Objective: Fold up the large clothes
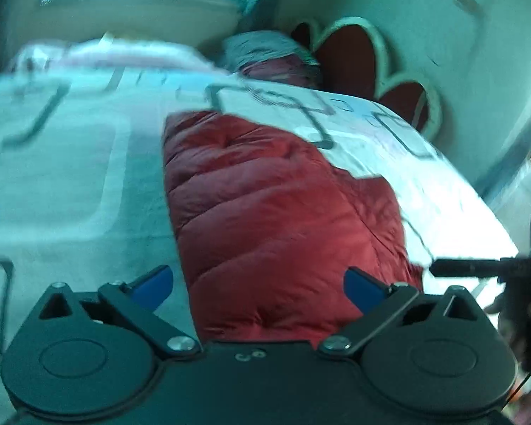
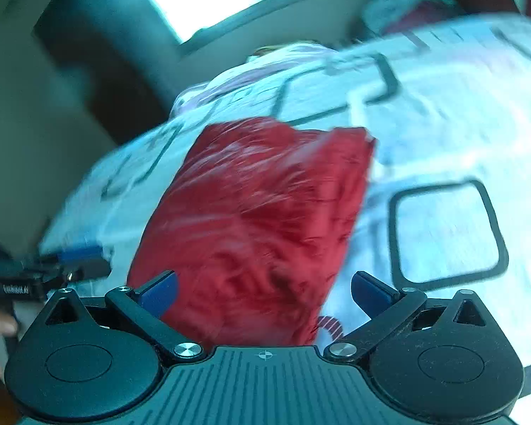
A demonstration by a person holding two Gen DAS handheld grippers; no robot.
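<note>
Left wrist view: my left gripper (image 1: 258, 288) is spread wide, holding nothing, above the red puffer jacket (image 1: 265, 209) lying on the patterned bedsheet (image 1: 70, 163). My right gripper (image 2: 263, 294) is also wide apart and empty, over the same jacket (image 2: 262, 219). Both views are blurred.

red jacket (image 2: 251, 219) motion-blurred, near end hidden behind tongs

Left claw (image 1: 258, 288) spread wide; right claw (image 2: 263, 292) likewise
</note>
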